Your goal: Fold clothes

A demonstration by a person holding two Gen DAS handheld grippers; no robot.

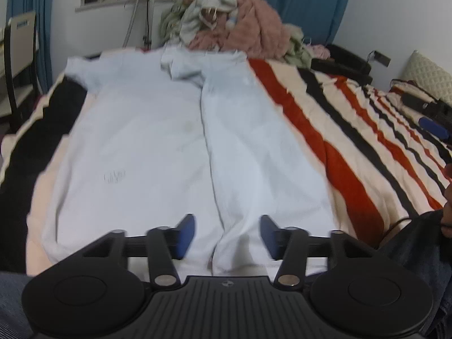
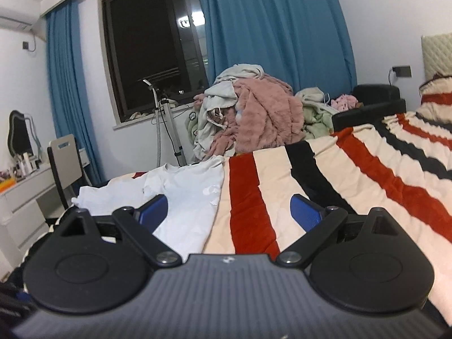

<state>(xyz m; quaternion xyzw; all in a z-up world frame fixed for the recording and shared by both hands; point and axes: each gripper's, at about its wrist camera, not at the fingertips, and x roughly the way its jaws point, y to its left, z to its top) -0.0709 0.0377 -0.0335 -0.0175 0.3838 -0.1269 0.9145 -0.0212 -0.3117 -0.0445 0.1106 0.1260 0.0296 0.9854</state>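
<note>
Fabric fills the left wrist view: a white T-shirt [image 1: 135, 141] lies flat on the striped blanket [image 1: 325, 130], its right side folded inward so a long fold edge runs from about 12 o'clock down to 6 o'clock through the middle of the picture. One short sleeve lies across the chest near 12 o'clock, the other spreads out at 10 o'clock. The left gripper [image 1: 227, 236] hangs over the hem at 6 o'clock, its blue pads apart, one on either side of the fold edge, holding nothing. At 3 o'clock the tip of the other tool shows over the blanket.

In the right wrist view the right gripper [image 2: 229, 214] sits low over the blanket, jaws spread wide and empty; the T-shirt lies at 9 o'clock of the gap, behind the left pad [image 2: 154, 212]. A heap of clothes [image 2: 254, 113] with a pink fleece rises at 12 o'clock before the blue curtains [image 2: 268, 28], and a dark window [image 2: 152, 45] stands at 11 o'clock.
</note>
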